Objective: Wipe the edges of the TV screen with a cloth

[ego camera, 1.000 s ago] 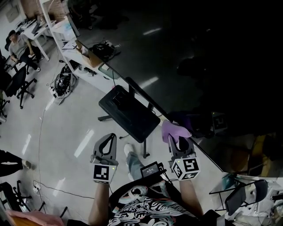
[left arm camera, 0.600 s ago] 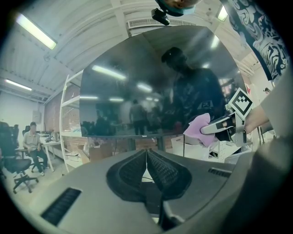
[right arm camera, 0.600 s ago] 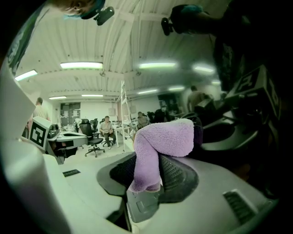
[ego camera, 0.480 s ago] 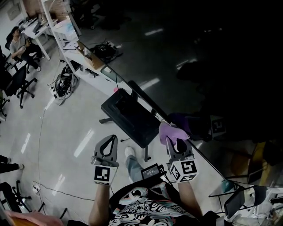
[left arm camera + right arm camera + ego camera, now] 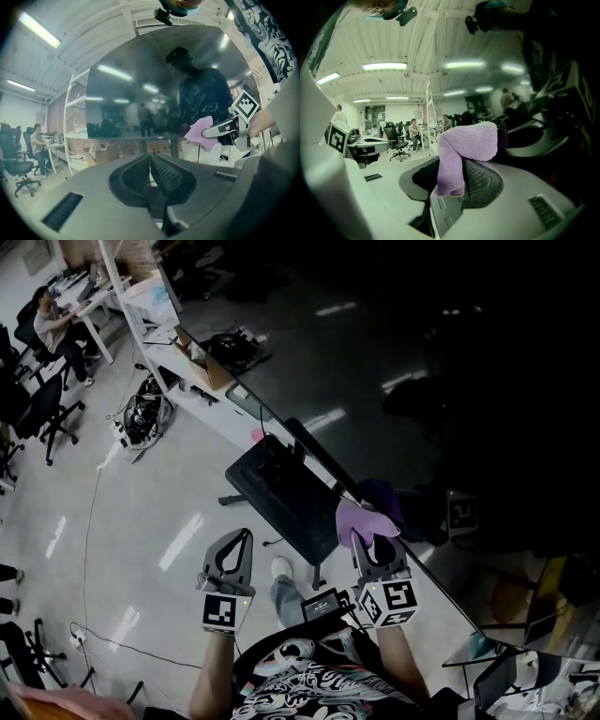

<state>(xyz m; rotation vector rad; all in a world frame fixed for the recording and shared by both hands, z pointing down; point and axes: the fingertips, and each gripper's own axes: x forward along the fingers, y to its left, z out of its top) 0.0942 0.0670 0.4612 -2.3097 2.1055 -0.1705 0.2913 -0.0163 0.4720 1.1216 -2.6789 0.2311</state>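
Purple and fleecy, the cloth (image 5: 360,518) was clamped between the closed jaws of the right gripper (image 5: 373,542), with its loose end folded over the tips; in the right gripper view the cloth (image 5: 465,149) rose out of the pinch and bent over to the right. In the head view it lay at the lower edge of the TV screen (image 5: 441,381), a large dark glossy panel that filled the upper right and ran diagonally across the picture. The left gripper view looked at the TV screen (image 5: 154,84) from the front, and there the cloth (image 5: 198,131) lay near the lower right part of the panel, held by the right gripper (image 5: 216,131); whether it pressed on the glass or only on the frame could not be told. The left gripper (image 5: 240,540) hung well apart to the left, over the pale floor (image 5: 122,521), with its jaws shut together on nothing and their ribbed pads meeting in a thin line. A black shelf (image 5: 281,491) on the TV stand jutted out just beyond the two grippers. Farther off, a white shelving rack (image 5: 141,296) held a cardboard box (image 5: 201,364), a tangle of cables (image 5: 141,416) lay on the floor, and a seated person (image 5: 49,326) was at the far left among black office chairs (image 5: 42,404).
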